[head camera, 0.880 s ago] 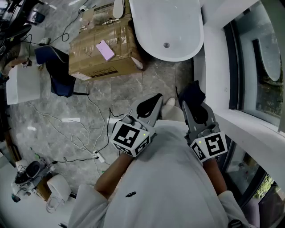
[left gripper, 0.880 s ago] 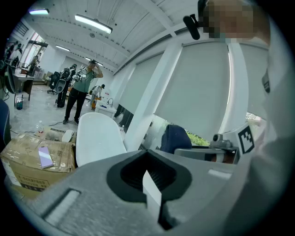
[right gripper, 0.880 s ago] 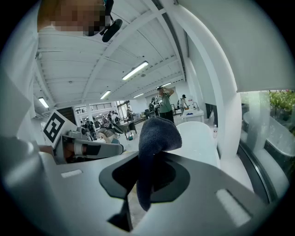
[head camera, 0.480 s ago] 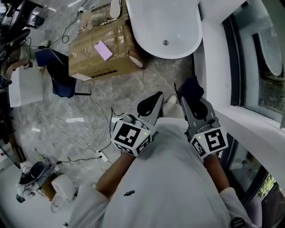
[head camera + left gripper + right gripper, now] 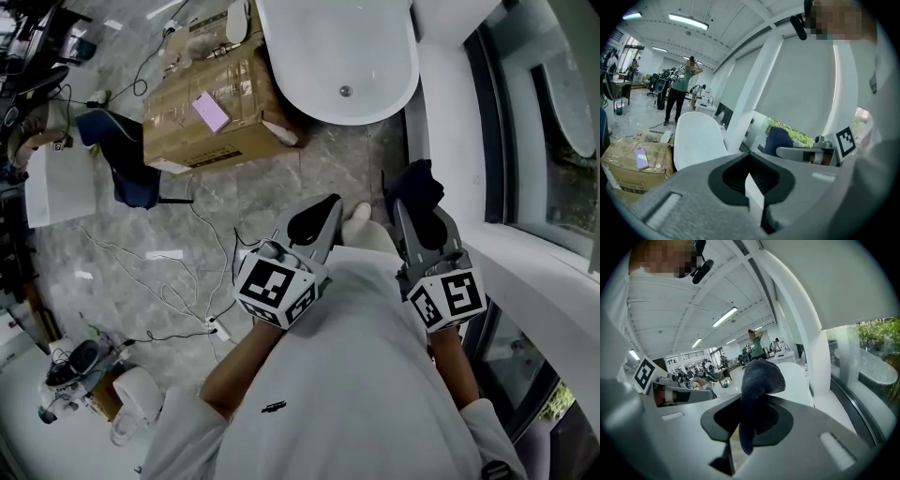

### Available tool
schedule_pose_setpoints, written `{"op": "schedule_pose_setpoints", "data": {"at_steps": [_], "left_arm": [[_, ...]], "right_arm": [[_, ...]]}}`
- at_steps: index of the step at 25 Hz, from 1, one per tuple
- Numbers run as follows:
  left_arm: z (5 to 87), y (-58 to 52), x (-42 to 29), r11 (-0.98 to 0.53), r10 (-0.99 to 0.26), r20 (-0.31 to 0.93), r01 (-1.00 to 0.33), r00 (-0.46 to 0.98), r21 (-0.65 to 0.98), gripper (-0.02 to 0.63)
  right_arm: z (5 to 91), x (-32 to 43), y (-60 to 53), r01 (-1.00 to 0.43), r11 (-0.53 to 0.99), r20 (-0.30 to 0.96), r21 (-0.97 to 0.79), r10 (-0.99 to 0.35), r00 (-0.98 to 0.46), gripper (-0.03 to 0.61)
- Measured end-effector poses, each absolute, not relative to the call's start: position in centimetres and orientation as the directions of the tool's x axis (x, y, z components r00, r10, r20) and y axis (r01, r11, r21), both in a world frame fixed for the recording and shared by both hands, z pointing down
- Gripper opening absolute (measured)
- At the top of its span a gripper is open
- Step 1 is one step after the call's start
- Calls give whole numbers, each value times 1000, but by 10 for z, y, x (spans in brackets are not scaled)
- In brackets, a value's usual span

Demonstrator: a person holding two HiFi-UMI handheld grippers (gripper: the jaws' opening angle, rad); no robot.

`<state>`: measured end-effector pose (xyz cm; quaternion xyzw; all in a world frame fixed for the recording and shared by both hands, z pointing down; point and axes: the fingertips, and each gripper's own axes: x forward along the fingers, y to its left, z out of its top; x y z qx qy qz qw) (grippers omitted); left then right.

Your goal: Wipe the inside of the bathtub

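Holding both grippers close in front of your chest, you stand at the near end of the bathtub (image 5: 319, 47). It lies at the far middle of the head view, well apart from either gripper. The tub is white, glossy and oval, with smooth rounded walls. A small round metal drain (image 5: 345, 91) sits in its floor towards the near end. A cardboard box (image 5: 211, 122) stands just beside its left side on the grey marbled floor (image 5: 281, 187), where thin cables (image 5: 178, 281) trail. Your right gripper (image 5: 412, 208) is clamped on a dark blue cloth (image 5: 418, 184). The cloth bunches in a soft lump above the jaw tips, and one fold hangs down between them. Your left gripper (image 5: 326, 206) has its jaws pressed together with nothing between them.
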<state>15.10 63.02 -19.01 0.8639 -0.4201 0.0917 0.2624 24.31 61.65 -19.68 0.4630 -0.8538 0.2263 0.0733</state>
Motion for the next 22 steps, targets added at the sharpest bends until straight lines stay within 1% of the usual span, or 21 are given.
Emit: {"op": "schedule_pose_setpoints", "data": {"at_steps": [5,10,16,22], "left_arm": [[-185,631,178,-539,-646,401,-760,649,362,-5],[-179,610,176,-497,-663,409,-777,627,386,-5],[-166,550,165,-470,-681,394,-781,617,411,-5],[-163,447,155,-470,-683,384,-776,621,421,-3]], "right_arm": [[-189,277,604,-851,412,331,-324,-794,-510,52],[-180,285,586,-849,390,343,-357,-790,-507,52],[-180,275,527,-852,426,327,-306,-793,-514,52],[-181,277,443,-871,389,343,-301,-808,-479,52]]}}
